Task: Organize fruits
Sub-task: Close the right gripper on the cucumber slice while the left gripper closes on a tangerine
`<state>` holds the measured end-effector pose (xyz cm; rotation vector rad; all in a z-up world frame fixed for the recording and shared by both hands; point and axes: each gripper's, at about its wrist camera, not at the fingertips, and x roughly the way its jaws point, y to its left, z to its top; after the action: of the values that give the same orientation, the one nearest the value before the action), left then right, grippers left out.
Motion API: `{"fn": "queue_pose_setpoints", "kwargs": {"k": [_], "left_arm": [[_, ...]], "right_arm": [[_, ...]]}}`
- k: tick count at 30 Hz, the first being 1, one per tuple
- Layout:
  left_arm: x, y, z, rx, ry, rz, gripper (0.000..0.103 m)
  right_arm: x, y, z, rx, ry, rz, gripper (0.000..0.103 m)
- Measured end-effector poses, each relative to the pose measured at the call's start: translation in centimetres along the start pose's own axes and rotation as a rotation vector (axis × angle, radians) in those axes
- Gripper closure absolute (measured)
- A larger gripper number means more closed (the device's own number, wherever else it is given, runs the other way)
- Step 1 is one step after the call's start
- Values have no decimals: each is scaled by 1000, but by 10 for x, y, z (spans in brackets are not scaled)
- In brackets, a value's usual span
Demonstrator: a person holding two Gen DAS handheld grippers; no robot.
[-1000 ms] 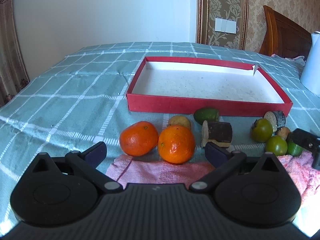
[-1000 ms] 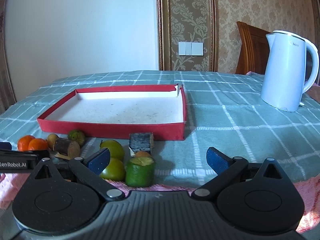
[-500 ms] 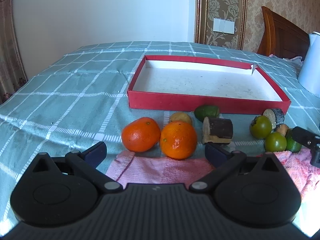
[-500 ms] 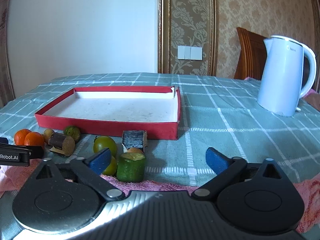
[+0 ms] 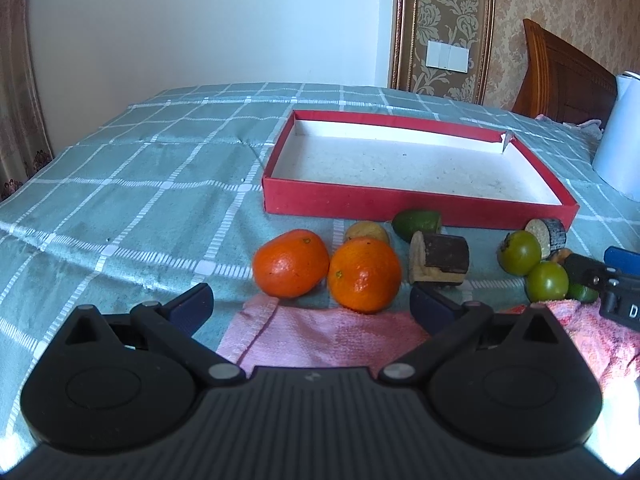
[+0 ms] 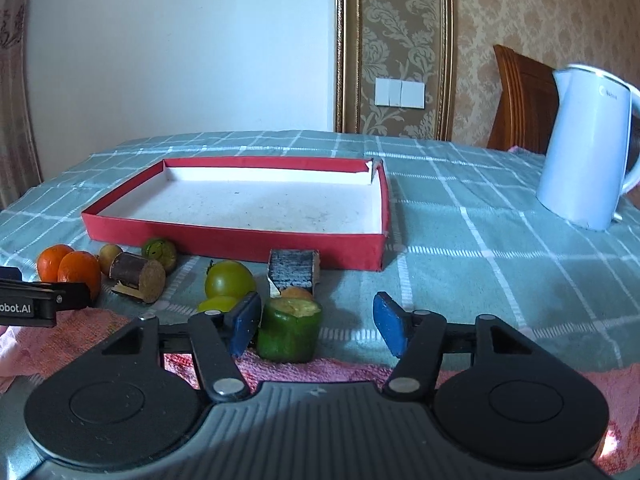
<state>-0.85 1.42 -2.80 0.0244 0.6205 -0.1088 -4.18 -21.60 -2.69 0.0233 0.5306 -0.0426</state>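
An empty red tray [image 5: 400, 204] with a white floor lies on the checked cloth; it also shows in the right wrist view [image 6: 224, 238]. Two oranges [image 5: 290, 262] [image 5: 364, 274] lie just ahead of my open, empty left gripper [image 5: 310, 306]. Behind them lie a yellowish fruit [image 5: 366, 232], a green fruit [image 5: 416, 220] and a dark cut stick [image 5: 440, 258]. My right gripper [image 6: 316, 322] is open, narrower than before, with a green cut piece [image 6: 289, 334] between its fingers, against the left one. Green tomatoes [image 6: 229, 282] and a dark block [image 6: 293, 270] lie beyond.
A white kettle [image 6: 584, 152] stands at the right on the cloth. A pink towel [image 5: 328, 336] lies under both grippers near the front edge. A wooden chair back [image 6: 520, 96] and the wall stand behind the table.
My right gripper's fingers have closed in partway and moved forward around the green cut piece. My left gripper has drawn back and risen slightly, still open.
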Motion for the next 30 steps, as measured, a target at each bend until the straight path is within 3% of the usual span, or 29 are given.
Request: {"fn": "queue_pose_setpoints", "kwargs": {"k": [3,5,16,19,24,30], "left_arm": [[-2,2,-1,-7,-4,-1,0],[-2,3,-1,-16,-3,-4,0],[-11,11,-4,-23,-11,5,0],[-13,15,-7,-25,-13,16,0],[-13,20,-10,-29,-18,23,0],[-19,6,-4,9,-46,-49,0]], "right_arm": [[1,-3,0,17,2,18,44],[1,-5,-2,31,9,53,60],[3,-10,-2,79,25,81,59],[1,-14,-3,123,27,126,73],[-2,-16,-5,131,14,131,73],[-12,-17,-2,122,-37,135,73]]}}
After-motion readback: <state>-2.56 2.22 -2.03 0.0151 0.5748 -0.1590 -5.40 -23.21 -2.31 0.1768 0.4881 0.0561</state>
